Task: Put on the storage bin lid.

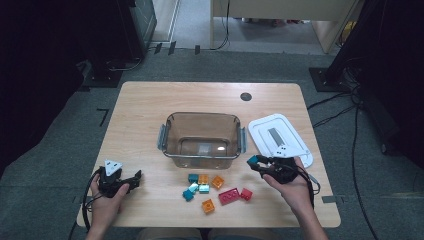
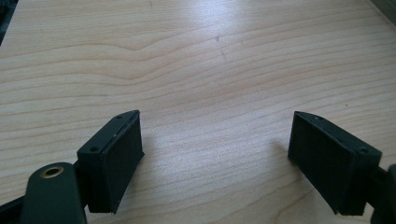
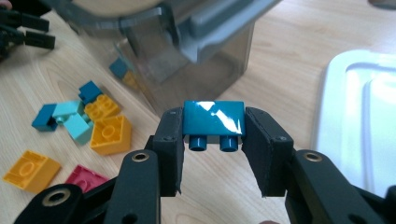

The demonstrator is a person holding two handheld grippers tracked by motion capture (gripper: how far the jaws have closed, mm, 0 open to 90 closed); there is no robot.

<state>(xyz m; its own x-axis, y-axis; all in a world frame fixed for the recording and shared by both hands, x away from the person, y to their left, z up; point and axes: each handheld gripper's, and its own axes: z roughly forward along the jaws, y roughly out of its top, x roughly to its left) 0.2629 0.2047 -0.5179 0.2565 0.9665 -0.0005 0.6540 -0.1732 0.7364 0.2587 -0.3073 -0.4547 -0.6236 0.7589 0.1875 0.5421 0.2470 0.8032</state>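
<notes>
A: The right gripper [image 3: 212, 154] has its jaws clamped on a dark teal two-stud brick [image 3: 214, 119], held just off the right front corner of the clear storage bin [image 1: 202, 137], studs facing back toward the hand.

B: What worries you?

A: The pads catch only the brick's two short ends, and its faces look glossy. If it swings over the bin's grey side latch [image 3: 205, 39] too low, I think the brick could clip the rim and twist out.

B: And land where?

A: Likely among the loose bricks in front of the bin, near the orange one [image 3: 111, 134], or on the white lid [image 1: 280, 137] to the bin's right.

B: The left gripper [image 1: 131, 181]?

A: Jaws spread apart, nothing between them, resting on the wooden table [image 2: 196, 60] left of the bin, well clear.
</notes>
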